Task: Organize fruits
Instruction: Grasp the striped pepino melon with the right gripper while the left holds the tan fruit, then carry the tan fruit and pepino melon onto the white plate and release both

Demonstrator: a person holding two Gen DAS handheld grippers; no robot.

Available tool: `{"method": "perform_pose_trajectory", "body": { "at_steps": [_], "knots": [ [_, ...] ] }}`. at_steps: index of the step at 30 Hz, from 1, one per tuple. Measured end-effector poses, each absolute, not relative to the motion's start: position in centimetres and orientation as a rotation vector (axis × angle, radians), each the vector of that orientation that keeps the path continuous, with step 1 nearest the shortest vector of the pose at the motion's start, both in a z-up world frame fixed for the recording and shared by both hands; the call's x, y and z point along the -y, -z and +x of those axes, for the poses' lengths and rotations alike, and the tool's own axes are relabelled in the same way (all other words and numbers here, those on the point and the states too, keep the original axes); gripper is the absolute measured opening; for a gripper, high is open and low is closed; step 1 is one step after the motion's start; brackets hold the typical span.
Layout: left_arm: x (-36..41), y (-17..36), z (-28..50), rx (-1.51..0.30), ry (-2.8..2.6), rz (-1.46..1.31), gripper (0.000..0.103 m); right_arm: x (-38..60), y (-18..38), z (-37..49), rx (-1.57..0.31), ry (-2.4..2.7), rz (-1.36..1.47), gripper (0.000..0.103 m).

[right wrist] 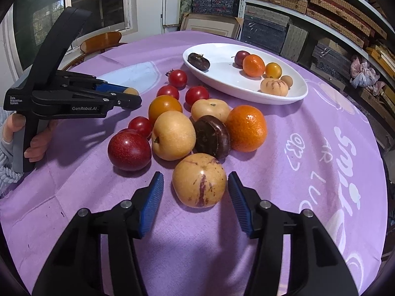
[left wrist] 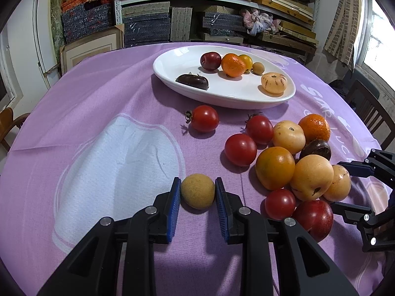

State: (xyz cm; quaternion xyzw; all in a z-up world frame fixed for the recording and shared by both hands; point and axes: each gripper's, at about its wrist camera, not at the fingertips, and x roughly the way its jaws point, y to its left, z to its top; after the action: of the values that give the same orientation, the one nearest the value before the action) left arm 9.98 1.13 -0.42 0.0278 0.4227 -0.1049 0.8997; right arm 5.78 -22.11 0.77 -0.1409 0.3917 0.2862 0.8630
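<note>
At lower centre, the small tan fruit [left wrist: 197, 191] is clamped by the left gripper [left wrist: 197, 192]; the striped melon [right wrist: 199, 180] sits between the right gripper's [right wrist: 196, 192] parted pads, seemingly untouched, and could be rolled away by uneven closing.

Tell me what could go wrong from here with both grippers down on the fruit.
1. The right gripper straddles the striped yellow fruit with gaps at both pads; closing off-centre could nudge it into the dark purple fruit behind.
2. The left gripper pinches the small tan fruit; being round, it might slip out when lifted toward the white plate.
</note>
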Motion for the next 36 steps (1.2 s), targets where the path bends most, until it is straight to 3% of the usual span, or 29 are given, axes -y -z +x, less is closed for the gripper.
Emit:
{"method": "perform_pose_trajectory", "body": {
  "at_steps": [6,27,36],
  "knots": [
    [-1.1,0.5,10.0,-0.877,0.217,0.055,0.028,22.0,-0.2,6.4,-0.844,-0.577,-0.286,0.045],
    [-1.2,-0.5,9.3,-0.818,0.198,0.052,0.028,25.1,-2.8,6.9,-0.794,-0.534,-0.153,0.044],
    [-1.1,-4.1,12.1,-0.794,0.178,0.029,0.028,26.6,-5.7,8.5,-0.748,-0.48,-0.093,0.044]
  ]
}}
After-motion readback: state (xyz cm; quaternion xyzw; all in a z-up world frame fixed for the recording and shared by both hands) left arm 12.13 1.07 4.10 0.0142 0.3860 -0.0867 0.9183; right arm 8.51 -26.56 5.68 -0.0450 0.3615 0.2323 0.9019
